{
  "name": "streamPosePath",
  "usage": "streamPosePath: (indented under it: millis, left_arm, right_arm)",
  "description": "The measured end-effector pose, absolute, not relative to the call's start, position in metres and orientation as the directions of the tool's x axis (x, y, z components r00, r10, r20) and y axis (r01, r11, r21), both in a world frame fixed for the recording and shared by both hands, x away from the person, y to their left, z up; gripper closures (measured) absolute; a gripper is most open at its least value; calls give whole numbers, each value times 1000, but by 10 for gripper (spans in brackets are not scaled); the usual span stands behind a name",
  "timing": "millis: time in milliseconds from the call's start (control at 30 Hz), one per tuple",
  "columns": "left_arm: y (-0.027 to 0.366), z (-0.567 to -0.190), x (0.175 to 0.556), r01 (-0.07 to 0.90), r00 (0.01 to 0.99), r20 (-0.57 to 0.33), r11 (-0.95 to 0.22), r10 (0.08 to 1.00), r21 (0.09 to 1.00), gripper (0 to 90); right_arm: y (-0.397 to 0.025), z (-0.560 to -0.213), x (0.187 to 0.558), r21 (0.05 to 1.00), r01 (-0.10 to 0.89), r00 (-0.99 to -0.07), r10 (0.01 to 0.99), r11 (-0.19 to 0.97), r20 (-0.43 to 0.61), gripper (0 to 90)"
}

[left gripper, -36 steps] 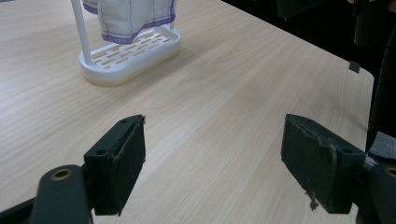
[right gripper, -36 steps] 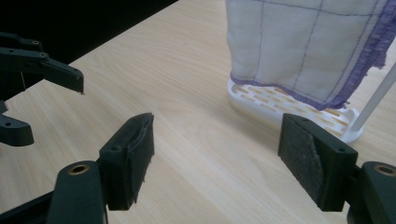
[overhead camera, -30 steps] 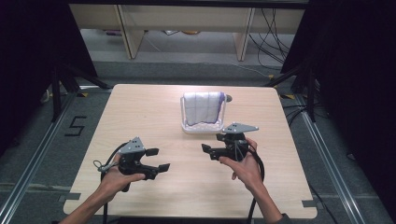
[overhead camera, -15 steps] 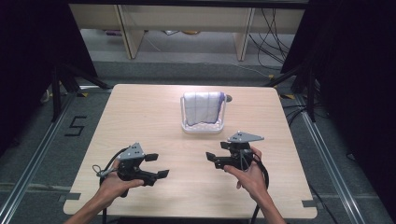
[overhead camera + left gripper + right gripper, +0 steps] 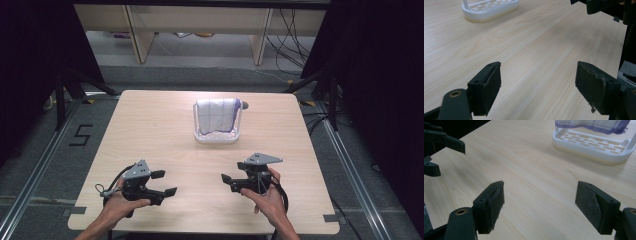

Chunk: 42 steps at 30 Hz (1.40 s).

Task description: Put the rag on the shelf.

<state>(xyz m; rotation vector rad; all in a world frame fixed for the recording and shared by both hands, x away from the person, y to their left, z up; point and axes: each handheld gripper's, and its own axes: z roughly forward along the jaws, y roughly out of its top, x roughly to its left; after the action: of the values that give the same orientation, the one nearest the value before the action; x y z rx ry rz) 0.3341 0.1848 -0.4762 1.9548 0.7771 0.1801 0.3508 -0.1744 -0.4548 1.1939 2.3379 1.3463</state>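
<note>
Both claws sit low over the near edge of the bench [image 5: 150, 130] in the high view: the left claw [image 5: 165, 183] and the right claw [image 5: 226, 181] face each other, well apart, each with jaws spread and holding nothing. Farther back stands a white rack [image 5: 216, 136] with a white and purple cloth [image 5: 216, 115] draped over it.

From the left claw view, its jaws gape over bare wood, the rack's base [image 5: 490, 8] far ahead.

From the right claw view, its jaws stand wide too, the rack [image 5: 594, 146] and cloth [image 5: 594, 123] beyond them.
</note>
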Motion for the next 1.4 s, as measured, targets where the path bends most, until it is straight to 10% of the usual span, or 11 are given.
streamPosePath:
  millis: [1400]
  left_arm:
    - [174, -508, 316, 418, 821, -124, -439, 558, 795, 178]
  right_arm:
    - [-180, -492, 305, 738, 564, -684, 711, 372, 164, 186]
